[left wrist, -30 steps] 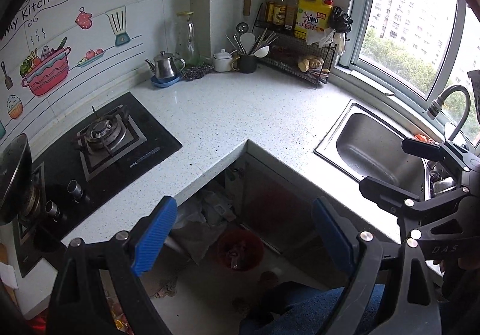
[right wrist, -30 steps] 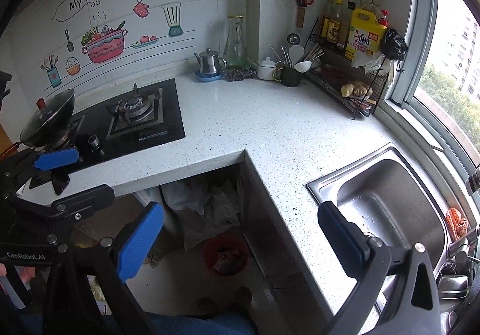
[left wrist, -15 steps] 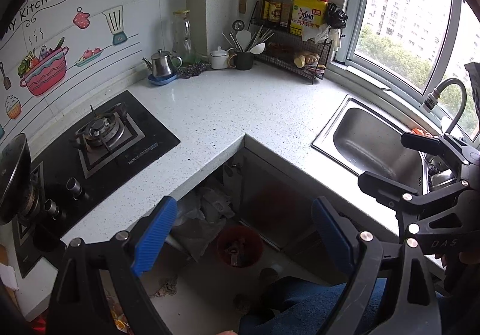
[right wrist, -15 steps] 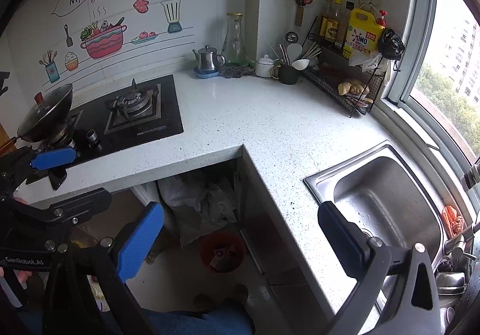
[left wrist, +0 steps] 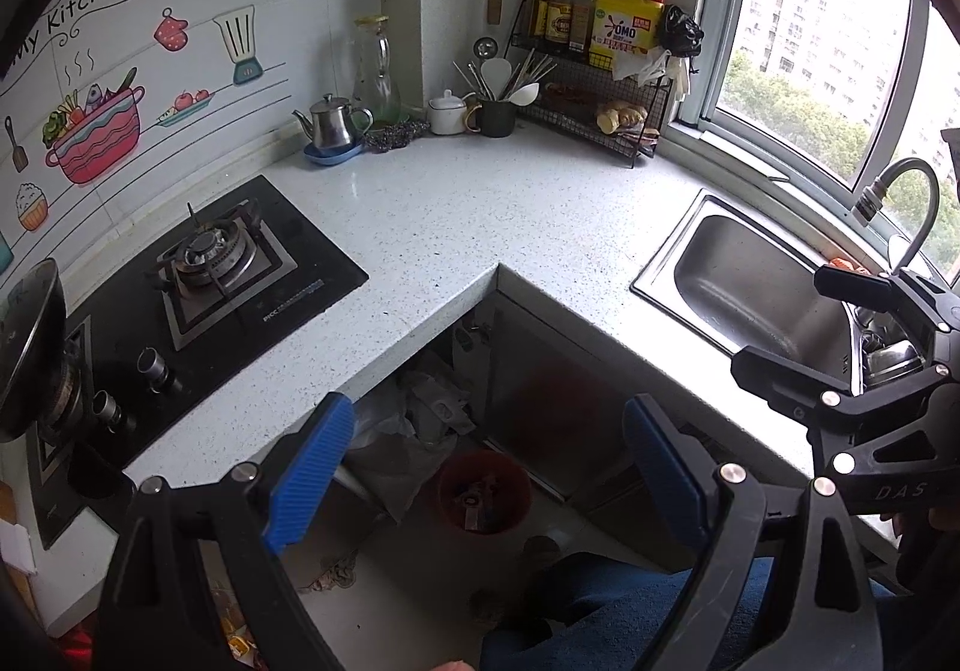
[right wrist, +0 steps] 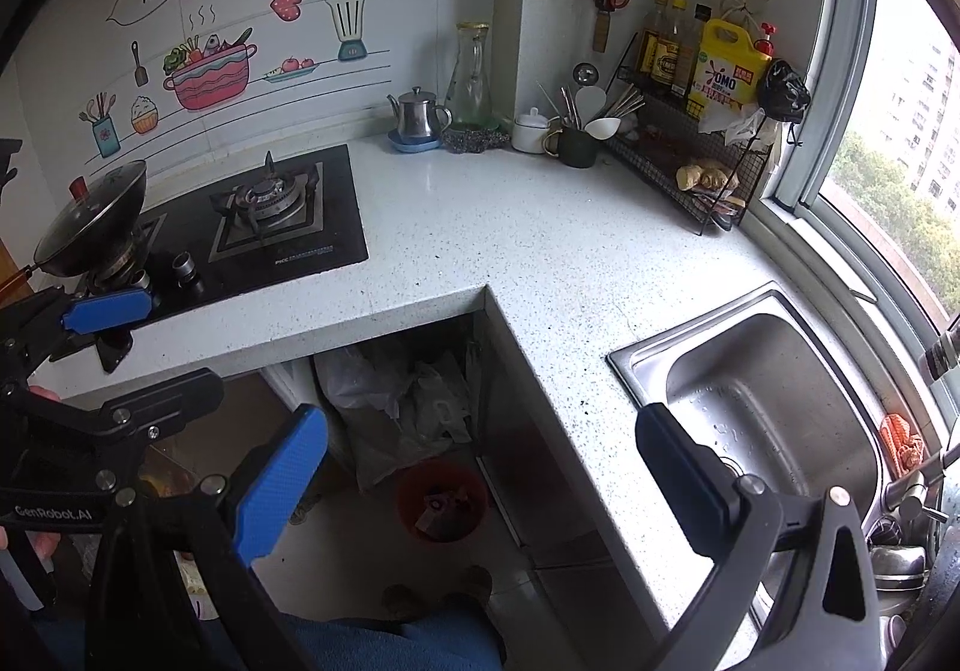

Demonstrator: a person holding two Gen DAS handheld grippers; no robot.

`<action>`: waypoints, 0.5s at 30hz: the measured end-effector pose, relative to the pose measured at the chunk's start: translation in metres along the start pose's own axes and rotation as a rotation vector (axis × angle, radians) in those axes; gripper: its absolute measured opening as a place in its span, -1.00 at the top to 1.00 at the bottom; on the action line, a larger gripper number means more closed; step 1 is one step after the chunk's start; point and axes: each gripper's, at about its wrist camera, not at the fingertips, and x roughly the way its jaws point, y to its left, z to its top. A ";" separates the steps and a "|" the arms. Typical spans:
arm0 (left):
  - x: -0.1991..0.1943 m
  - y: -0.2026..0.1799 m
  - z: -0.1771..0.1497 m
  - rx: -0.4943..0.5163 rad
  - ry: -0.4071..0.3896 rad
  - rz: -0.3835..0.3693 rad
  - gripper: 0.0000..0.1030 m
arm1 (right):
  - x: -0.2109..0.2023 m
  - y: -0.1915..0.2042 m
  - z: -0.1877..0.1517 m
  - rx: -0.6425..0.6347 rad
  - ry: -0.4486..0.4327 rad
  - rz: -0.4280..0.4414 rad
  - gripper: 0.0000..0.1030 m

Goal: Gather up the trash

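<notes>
Left claw (left wrist: 480, 467) spread wide, nothing between its blue pads; right claw (right wrist: 480, 467) likewise agape and empty. Both hang tilted down over the inner corner of the speckled L-shaped surface (right wrist: 510, 227). Red trash bin (left wrist: 483, 491) on the floor below, between the pads, some scraps inside. Crumpled plastic bags (right wrist: 408, 401) at its 11 o'clock under the surface. Sink (right wrist: 774, 395) at 3 o'clock, gas hob (left wrist: 204, 275) at 10 o'clock.

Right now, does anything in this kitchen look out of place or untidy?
The countertop looks tidy. The mess is below it: crumpled plastic bags are stuffed into the open space under the counter corner, beside a red bin that holds scraps. Small litter lies on the floor near the bin. Both grippers are open and hold nothing.
</notes>
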 end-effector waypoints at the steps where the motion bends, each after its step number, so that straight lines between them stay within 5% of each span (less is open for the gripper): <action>1: 0.000 0.000 0.000 -0.002 0.000 0.000 -0.75 | 0.000 0.000 0.000 0.000 0.001 -0.001 -0.99; 15: 0.001 -0.001 -0.004 -0.041 0.010 -0.005 -0.75 | 0.002 0.002 -0.002 -0.012 0.014 0.004 -0.99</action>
